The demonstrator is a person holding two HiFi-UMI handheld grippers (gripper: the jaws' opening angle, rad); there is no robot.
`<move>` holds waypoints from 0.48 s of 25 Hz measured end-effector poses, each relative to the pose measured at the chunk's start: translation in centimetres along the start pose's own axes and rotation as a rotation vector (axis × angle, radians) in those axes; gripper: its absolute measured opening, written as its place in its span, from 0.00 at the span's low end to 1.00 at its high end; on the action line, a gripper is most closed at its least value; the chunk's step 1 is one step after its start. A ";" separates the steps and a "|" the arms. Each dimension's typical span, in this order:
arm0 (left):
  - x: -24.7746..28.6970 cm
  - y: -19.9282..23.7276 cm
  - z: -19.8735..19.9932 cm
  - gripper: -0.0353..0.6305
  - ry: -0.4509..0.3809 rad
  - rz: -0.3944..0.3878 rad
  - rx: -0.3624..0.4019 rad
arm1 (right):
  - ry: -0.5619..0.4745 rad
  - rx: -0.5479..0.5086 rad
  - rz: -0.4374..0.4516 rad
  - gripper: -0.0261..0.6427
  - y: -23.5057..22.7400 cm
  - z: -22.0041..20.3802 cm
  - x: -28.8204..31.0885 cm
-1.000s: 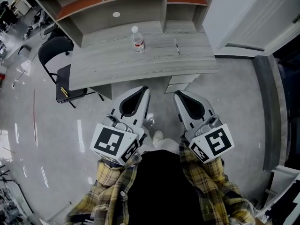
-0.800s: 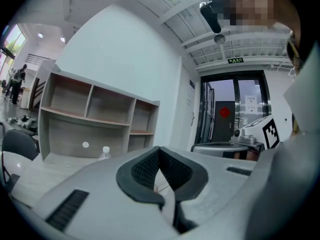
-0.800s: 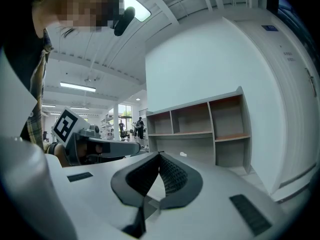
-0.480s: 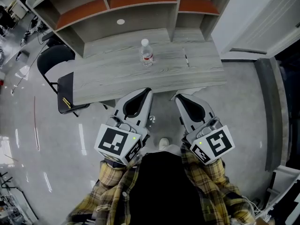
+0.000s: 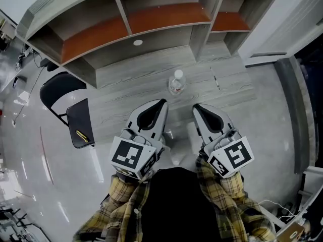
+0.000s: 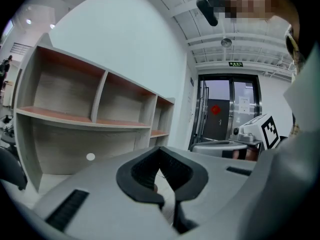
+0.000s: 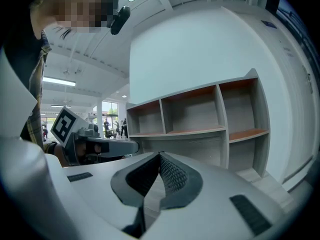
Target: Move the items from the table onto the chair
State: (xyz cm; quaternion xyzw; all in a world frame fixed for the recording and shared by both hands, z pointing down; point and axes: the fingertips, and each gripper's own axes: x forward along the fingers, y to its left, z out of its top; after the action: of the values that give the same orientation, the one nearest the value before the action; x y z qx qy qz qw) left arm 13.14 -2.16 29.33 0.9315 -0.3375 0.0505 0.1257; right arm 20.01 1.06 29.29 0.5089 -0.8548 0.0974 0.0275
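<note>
Upright clear bottle [image 5: 176, 82] with a red label near the middle of the table [image 5: 126, 95], a little toward the far edge; thin dark pen [image 5: 216, 81] flat toward the right end, long axis running roughly from near edge to far edge. Left gripper [image 5: 161, 104] and right gripper [image 5: 198, 108] side by side over the near edge, noses toward the shelf unit [image 5: 151, 19], each with jaws pressed together and nothing between them. Bottle straight ahead, between the two noses but somewhat closer to the left one; pen ahead and to the right of the right one. Black chair [image 5: 81, 122] off the table's left end, seat facing up, with a small yellow item [image 5: 81, 134] on it. Judged from that: left side the natural pick for the bottle, being nearer both to it and to the chair; jaws to be parted first, then brought in from the near edge around the upright body, then a carry leftward past the table's left end
</note>
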 end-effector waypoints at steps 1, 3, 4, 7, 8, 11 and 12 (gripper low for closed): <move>0.2 0.9 -0.2 0.06 0.019 -0.011 0.001 | 0.004 0.006 -0.016 0.07 0.0 -0.1 0.8; 0.7 2.3 -0.6 0.06 0.056 -0.038 0.002 | 0.010 0.020 -0.047 0.07 -0.2 -0.2 2.1; 1.1 2.8 -0.7 0.06 0.067 -0.053 0.002 | 0.015 0.026 -0.060 0.07 -0.4 -0.2 2.6; 2.4 4.1 -0.9 0.06 0.094 -0.072 0.001 | 0.036 0.036 -0.092 0.07 -1.3 -0.6 3.6; 2.8 4.4 -1.1 0.06 0.102 -0.076 0.000 | 0.045 0.039 -0.101 0.07 -1.8 -0.7 3.9; 4.1 4.5 -1.7 0.06 0.107 -0.103 -0.008 | 0.064 0.047 -0.106 0.07 -2.9 -1.1 4.5; 4.6 4.4 -1.8 0.06 0.108 -0.105 -0.009 | 0.068 0.049 -0.100 0.07 -3.3 -1.1 4.6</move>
State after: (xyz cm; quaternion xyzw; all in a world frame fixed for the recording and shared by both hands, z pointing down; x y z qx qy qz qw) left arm 13.80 -7.75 32.75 0.9432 -0.2812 0.0925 0.1504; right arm 20.61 -4.24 31.52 0.5478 -0.8243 0.1343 0.0489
